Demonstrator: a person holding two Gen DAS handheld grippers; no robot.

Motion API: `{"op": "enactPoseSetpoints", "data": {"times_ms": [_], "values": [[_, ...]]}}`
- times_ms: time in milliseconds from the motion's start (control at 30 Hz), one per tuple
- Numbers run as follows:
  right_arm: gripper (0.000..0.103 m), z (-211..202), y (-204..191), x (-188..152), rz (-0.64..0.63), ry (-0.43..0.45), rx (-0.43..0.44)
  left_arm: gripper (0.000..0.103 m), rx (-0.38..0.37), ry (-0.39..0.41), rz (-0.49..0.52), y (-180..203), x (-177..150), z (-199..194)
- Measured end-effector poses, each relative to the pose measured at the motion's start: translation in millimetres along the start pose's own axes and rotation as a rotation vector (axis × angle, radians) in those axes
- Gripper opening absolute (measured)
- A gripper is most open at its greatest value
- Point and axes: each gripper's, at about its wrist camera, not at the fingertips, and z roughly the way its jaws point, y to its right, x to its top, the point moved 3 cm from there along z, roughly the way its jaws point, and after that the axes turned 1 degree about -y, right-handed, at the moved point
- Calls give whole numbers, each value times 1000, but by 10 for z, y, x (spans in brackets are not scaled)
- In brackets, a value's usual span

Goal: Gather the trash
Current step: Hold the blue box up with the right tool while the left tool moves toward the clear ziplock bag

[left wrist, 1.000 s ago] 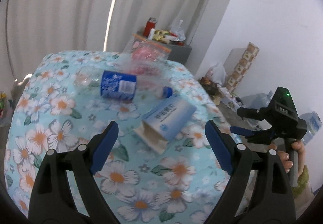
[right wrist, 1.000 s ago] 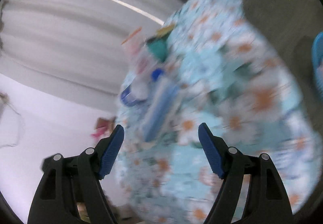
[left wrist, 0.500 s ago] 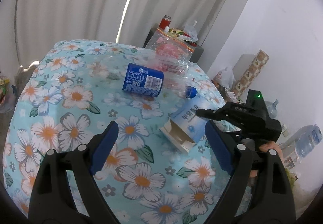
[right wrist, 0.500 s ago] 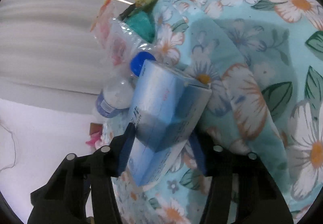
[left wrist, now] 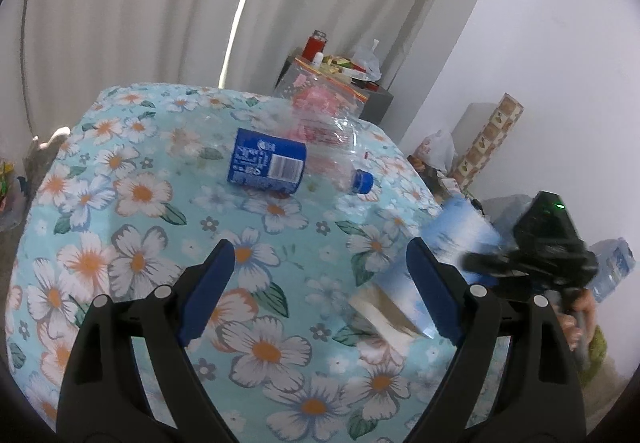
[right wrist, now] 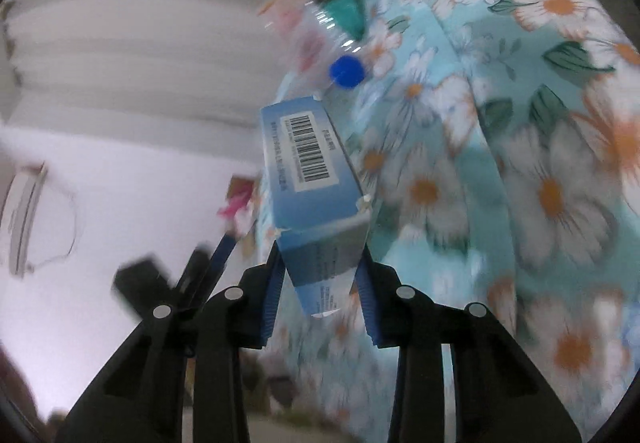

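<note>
My right gripper (right wrist: 320, 279) is closing across the end of the box (right wrist: 308, 171) at the table (right wrist: 520, 163) edge; light, crushable card, so I'd squeeze gently near that stiffer end.

left wrist above floral table (left wrist: 132, 195), right wrist low, close, blurred, perhaps sharing carton (right wrist: 308, 171)

Bottle (left wrist: 296, 163) lay on its side mid-tabletop (left wrist: 120, 227), cap toward the right edge. Plastic bag (left wrist: 320, 103) sat just behind it. Carton (left wrist: 424, 275) was at the right edge, between the right tongs (right wrist: 320, 275), closing on it. Left tongs (left wrist: 316, 291) sat at the near side, nothing between them.
</note>
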Motion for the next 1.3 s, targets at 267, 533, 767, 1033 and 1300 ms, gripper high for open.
{"op": "enactPoseSetpoints", "data": {"times_ms": [267,533,767,1033,1300], "values": [[34,-517,8,-223,-140,-93,-203,83,-26,-18,36,166,-52,49],[45,2,-17,151,-208,12,-456,83,-17,-34,53,224,-103,-6],[52,-149,253,43,-77,91,-445,83,-10,-57,54,205,-171,-4],[52,-367,420,-212,29,157,-329,83,-28,-85,65,264,-179,125],[40,-314,427,-216,29,187,-308,83,-24,-92,72,293,-174,160]]}}
